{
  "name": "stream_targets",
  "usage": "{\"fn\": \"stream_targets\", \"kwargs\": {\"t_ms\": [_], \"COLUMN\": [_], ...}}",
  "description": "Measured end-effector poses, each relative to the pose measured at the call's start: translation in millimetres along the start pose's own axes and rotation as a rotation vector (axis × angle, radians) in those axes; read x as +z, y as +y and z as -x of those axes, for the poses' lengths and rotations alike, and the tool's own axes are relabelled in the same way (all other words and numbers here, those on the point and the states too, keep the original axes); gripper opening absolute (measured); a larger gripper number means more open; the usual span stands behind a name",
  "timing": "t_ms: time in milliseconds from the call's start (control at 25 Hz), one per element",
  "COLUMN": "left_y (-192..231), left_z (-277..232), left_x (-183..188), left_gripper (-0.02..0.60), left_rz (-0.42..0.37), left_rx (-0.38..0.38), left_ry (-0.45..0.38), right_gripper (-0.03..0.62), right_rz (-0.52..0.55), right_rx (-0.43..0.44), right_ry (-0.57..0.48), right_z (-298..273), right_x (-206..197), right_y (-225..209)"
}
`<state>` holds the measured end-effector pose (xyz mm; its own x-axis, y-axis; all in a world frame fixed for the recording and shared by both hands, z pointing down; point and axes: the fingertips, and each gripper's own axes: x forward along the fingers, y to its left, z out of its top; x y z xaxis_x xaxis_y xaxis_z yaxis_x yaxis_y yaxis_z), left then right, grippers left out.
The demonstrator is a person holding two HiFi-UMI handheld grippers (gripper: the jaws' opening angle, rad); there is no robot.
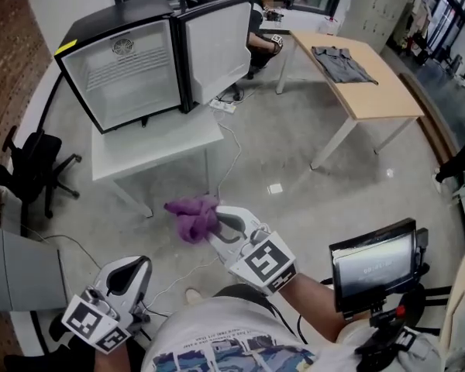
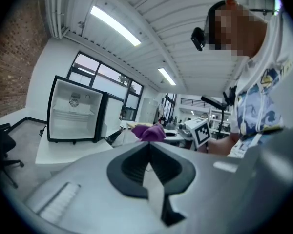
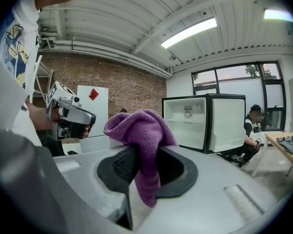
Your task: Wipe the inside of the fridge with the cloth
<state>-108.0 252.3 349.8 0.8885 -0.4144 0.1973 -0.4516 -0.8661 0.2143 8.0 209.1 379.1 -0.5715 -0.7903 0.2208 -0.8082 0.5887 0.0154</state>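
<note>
A small black fridge (image 1: 128, 72) stands on a white table (image 1: 155, 142), its door (image 1: 217, 49) swung wide open and its white inside bare. My right gripper (image 1: 217, 225) is held low over the floor, well short of the fridge, and is shut on a bunched purple cloth (image 1: 192, 217). In the right gripper view the cloth (image 3: 141, 130) hangs between the jaws and the fridge (image 3: 188, 123) lies ahead to the right. My left gripper (image 1: 132, 270) sits lower left, shut with nothing in it. The left gripper view shows its closed tips (image 2: 148, 147) and the fridge (image 2: 75, 113) far off.
A black office chair (image 1: 31, 169) stands left of the white table. A power strip (image 1: 221, 107) and its cable lie on the floor by the fridge. A wooden table (image 1: 372, 99) with a grey garment (image 1: 341, 62) is at the right, and a seated person (image 1: 263, 22) behind it. A black screen unit (image 1: 376, 266) is near my right.
</note>
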Motion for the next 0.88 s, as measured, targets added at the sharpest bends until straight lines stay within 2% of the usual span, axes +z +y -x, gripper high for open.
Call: {"fn": "stream_targets", "kwargs": {"t_ms": [360,600,880], "left_y": [3.3,-3.4,-8.2], "left_z": [40.0,61.8,76.2], "left_x": [-24.9,-42.8,-50.5], "left_gripper": [0.006,0.006,0.006], "left_rz": [-0.007,0.019,0.048], "left_rx": [-0.062,-0.071,-0.081], "left_ry": [0.018,0.039,0.053], "right_gripper": [0.078,0.078,0.078], "right_rz": [0.035,0.039,0.042], "right_rx": [-0.04,-0.047,-0.066], "right_ry": [0.021,0.046,0.055], "right_z": [-4.6,5.8,15.8], "right_x": [-3.6,-3.9,3.6], "right_y": [57.1,87.5,100.2]}}
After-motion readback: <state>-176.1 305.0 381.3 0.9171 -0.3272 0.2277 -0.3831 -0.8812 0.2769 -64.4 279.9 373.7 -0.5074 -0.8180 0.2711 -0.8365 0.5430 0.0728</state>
